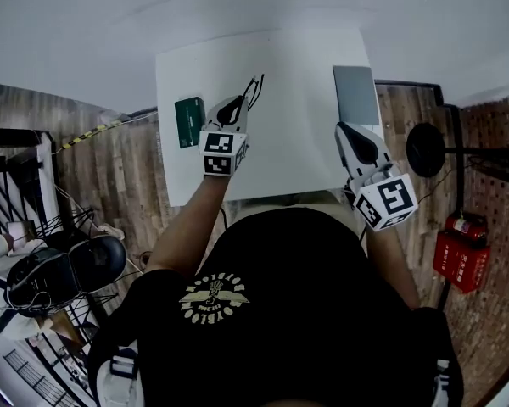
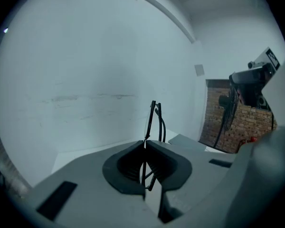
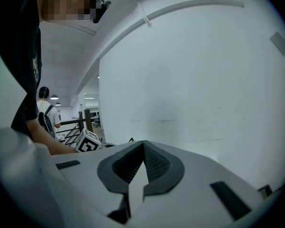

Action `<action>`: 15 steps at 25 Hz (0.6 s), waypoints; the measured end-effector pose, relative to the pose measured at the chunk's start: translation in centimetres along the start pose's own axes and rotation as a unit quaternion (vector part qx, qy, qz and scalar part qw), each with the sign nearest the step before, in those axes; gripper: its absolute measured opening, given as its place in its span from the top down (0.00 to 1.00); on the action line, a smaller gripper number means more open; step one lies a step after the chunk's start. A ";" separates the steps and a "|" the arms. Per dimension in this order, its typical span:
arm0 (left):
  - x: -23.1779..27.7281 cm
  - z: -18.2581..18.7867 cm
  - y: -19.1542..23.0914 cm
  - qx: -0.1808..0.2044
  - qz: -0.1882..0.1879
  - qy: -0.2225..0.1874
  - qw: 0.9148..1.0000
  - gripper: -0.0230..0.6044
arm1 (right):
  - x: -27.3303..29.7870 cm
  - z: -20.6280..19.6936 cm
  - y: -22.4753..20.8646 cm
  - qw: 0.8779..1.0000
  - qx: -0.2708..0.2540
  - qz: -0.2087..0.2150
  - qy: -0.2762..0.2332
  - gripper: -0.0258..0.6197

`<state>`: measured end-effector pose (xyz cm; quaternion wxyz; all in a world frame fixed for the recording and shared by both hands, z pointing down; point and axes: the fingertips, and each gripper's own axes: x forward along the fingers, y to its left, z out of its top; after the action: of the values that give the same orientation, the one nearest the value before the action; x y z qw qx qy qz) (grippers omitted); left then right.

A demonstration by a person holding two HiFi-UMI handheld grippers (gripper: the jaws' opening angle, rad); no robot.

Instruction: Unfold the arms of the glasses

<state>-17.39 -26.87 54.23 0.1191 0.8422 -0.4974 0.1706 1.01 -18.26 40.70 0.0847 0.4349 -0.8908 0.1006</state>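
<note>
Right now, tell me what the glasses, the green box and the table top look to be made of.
The glasses: wire-thin black rims and arms. Plastic or thin metal, the look leaves it open.
The green box: dark, matte and flat-sided. Probably card or plastic.
The table top: plain white, smooth, no glare. Likely laminate or painted board.

The head view looks steeply down from above the person [image 1: 280, 312] onto a white table [image 1: 297, 142] in the upper middle of the frame. The left gripper view sits close behind the left gripper [image 2: 145, 141], facing nearly level at a white wall [image 2: 85, 56]. With the head view it shares the glasses [image 2: 154, 120] and, at its right edge, what seems to be a standing fan [image 2: 226, 103]. The right gripper view, equally close behind the right gripper [image 3: 143, 144], catches the left gripper's marker cube [image 3: 88, 144] at lower left.
</note>
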 end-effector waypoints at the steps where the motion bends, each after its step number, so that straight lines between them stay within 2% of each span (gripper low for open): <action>1: -0.8 0.4 0.2 -0.009 0.003 -0.011 1.000 0.93 | 0.2 0.1 0.4 1.000 -0.001 0.007 -0.001 0.96; 9: -5.5 2.1 1.4 -0.065 0.023 -0.062 0.996 0.93 | 1.0 0.2 2.6 0.999 -0.006 0.037 -0.004 0.96; 15: -8.2 4.2 1.3 -0.091 0.007 -0.105 0.990 0.93 | 1.5 1.0 4.1 0.999 -0.011 0.053 -0.010 0.96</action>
<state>-21.44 -22.52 47.13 0.1414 0.8377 -0.5263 0.0364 -3.25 -17.19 39.68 0.0754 0.3874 -0.9143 0.0910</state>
